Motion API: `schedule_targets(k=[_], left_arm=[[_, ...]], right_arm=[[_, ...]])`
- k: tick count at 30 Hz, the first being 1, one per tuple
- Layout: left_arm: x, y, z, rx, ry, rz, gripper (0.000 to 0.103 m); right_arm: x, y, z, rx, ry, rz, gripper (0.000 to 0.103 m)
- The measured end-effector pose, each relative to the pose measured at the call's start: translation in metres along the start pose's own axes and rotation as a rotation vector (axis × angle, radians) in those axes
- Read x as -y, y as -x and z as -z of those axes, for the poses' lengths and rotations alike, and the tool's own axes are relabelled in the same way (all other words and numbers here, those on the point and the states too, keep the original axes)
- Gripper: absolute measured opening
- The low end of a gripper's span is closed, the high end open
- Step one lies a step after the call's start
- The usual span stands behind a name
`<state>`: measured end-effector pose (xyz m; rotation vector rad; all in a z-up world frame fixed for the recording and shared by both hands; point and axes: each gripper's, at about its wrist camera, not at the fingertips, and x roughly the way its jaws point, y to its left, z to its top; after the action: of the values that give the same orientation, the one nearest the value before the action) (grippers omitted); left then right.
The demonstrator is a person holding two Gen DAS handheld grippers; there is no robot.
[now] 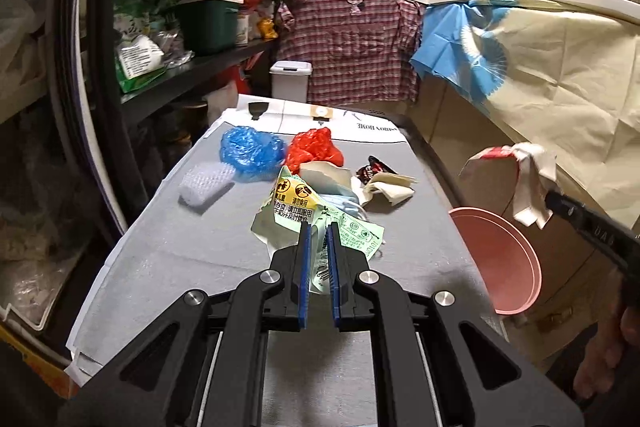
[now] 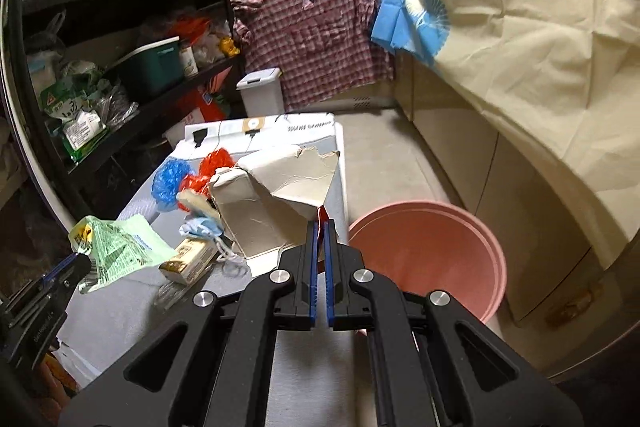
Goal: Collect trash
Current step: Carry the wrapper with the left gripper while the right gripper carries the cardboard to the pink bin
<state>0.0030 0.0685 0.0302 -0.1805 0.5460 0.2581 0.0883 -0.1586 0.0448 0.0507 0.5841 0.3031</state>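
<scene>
The left gripper (image 1: 319, 227) has its fingers (image 1: 304, 267) closed to a narrow gap on a green pouch (image 1: 320, 223). The pouch carries a yellow band with two round warning icons and Chinese print too small to read surely, and a barcode shows between the fingers. Just past the fingertips lie a blue mask (image 1: 344, 205), crumpled paper (image 1: 386, 189) and a dark wrapper (image 1: 370, 171). Farther ahead are a red bag (image 1: 316, 147) and a blue bag (image 1: 248, 153), with a white mesh pad (image 1: 204, 183) to their left. The grey bench (image 1: 200, 247) ends in a white sheet printed upside down with "HOME".

The right gripper (image 2: 320, 227) has its fingers (image 2: 313, 267) nearly together, pinching the red-edged corner of a torn carton (image 2: 276, 199) that hangs ahead and left of the tips, above the bench edge. The pink bucket (image 2: 432, 255) stands on the floor just right of these fingers, its mouth open upward. Left of the fingers a small printed box (image 2: 188, 259) lies on the bench, its text unreadable. The left gripper's side bears small white lettering, not legible.
</scene>
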Motion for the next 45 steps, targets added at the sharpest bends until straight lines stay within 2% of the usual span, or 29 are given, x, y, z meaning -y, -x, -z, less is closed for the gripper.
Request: schedule_targets(k=[9,19,31,45], left_arm=[[0.027,0.006,-0.014,0.028,-0.039,0.056,0.008],[0.066,-0.007,-0.017,0.021,-0.093,0.116,0.008],[0.126,-0.041,-0.022,-0.004,-0.172,0.211,0.008],[0.182,-0.098,-0.008,-0.088,-0.233,0.309,0.008]], right_arm=[[0.045,0.021,-0.021,0.056,-0.022,0.083,0.003],[0.095,0.016,-0.03,0.064,-0.084,0.15,0.003],[0.127,-0.014,-0.028,0.023,-0.134,0.193,0.003],[0.149,-0.058,-0.023,-0.045,-0.176,0.209,0.004]])
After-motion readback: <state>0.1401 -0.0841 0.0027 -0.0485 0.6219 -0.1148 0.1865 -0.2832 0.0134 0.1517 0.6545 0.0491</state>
